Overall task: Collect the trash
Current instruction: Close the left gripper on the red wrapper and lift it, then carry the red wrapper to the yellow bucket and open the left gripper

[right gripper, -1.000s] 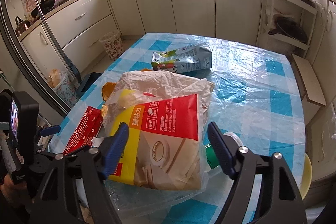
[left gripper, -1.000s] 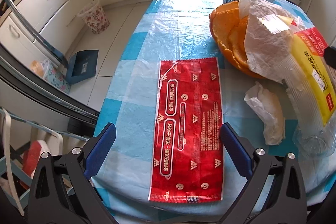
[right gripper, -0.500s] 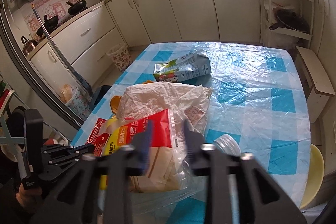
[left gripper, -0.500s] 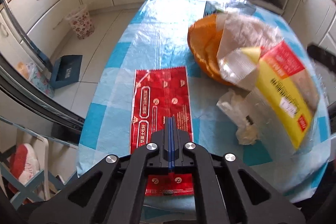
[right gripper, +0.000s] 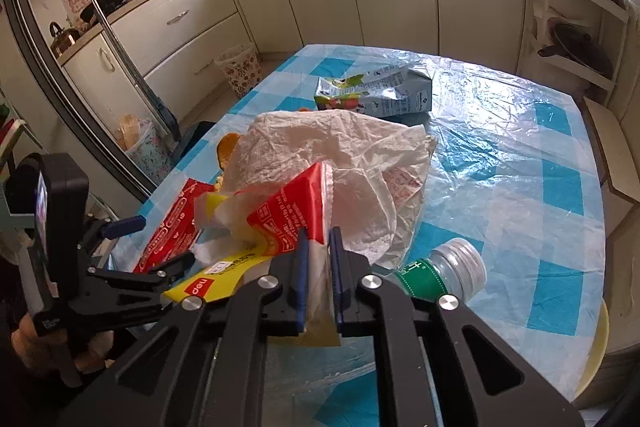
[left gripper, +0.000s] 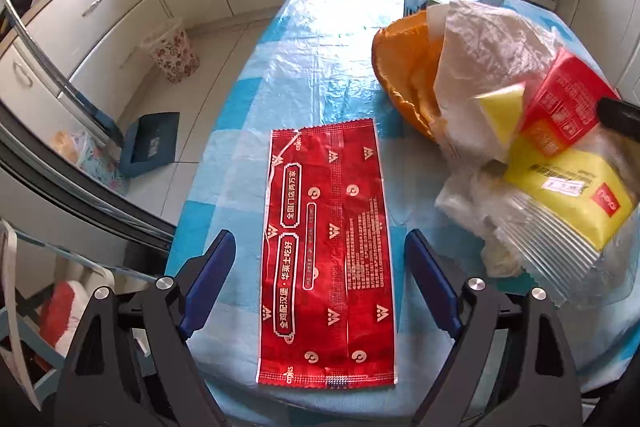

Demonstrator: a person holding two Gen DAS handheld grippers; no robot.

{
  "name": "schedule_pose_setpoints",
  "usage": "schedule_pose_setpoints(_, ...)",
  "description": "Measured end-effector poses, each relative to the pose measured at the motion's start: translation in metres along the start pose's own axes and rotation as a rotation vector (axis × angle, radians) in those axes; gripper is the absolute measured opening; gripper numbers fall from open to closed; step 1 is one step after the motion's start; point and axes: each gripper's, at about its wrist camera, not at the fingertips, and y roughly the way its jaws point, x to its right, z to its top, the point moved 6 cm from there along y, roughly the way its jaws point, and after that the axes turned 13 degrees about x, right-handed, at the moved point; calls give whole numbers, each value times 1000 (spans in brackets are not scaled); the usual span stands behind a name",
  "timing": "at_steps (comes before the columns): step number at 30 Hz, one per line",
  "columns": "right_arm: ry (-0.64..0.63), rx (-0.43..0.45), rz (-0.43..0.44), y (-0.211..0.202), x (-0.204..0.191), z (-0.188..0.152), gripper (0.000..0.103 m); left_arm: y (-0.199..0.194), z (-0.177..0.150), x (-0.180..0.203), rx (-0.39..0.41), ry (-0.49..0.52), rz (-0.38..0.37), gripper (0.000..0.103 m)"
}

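A flat red wrapper (left gripper: 328,243) lies on the blue checked table, between the fingers of my open left gripper (left gripper: 320,263), which hovers above its near half. My right gripper (right gripper: 318,259) is shut on a yellow and red plastic bag (right gripper: 292,215), lifting it; the bag also shows in the left wrist view (left gripper: 568,163). Crumpled white paper (right gripper: 340,155) and orange peel (left gripper: 404,75) lie behind the bag. A clear bottle with a green label (right gripper: 440,271) lies beside my right gripper. A milk carton (right gripper: 376,95) lies further back.
A floral waste bin (left gripper: 172,55) stands on the floor left of the table, by the cabinets. A blue dustpan (left gripper: 152,143) lies on the floor. The table (right gripper: 520,147) is covered in clear plastic film. Shelves stand at the right.
My left gripper shut half a second ago and is open again over the red wrapper. My right gripper closed on the yellow and red bag and lifted it.
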Motion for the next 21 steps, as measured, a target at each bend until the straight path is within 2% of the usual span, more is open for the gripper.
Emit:
schedule_pose_setpoints(2,38,36,21,-9,4,7,8,1,-1,-2,-7,-28,-35,70)
schedule_pose_setpoints(4,71,79,44,-19,8,14,8,-1,2,-5,-10,-69,-91,34)
schedule_pose_setpoints(5,84,101,44,-24,11,18,8,-1,2,-7,-10,-71,-94,22)
schedule_pose_setpoints(7,103,137,43,-31,15,23,8,-2,1,-9,-13,-92,-110,8)
schedule_pose_setpoints(11,132,184,39,-39,22,31,8,-7,2,-16,-5,-154,-155,5)
schedule_pose_setpoints(17,166,254,14,-54,37,39,8,-44,26,-19,162,-188,-199,5)
schedule_pose_setpoints(21,167,289,-60,-69,58,41,8,-74,41,-3,279,-148,-230,5)
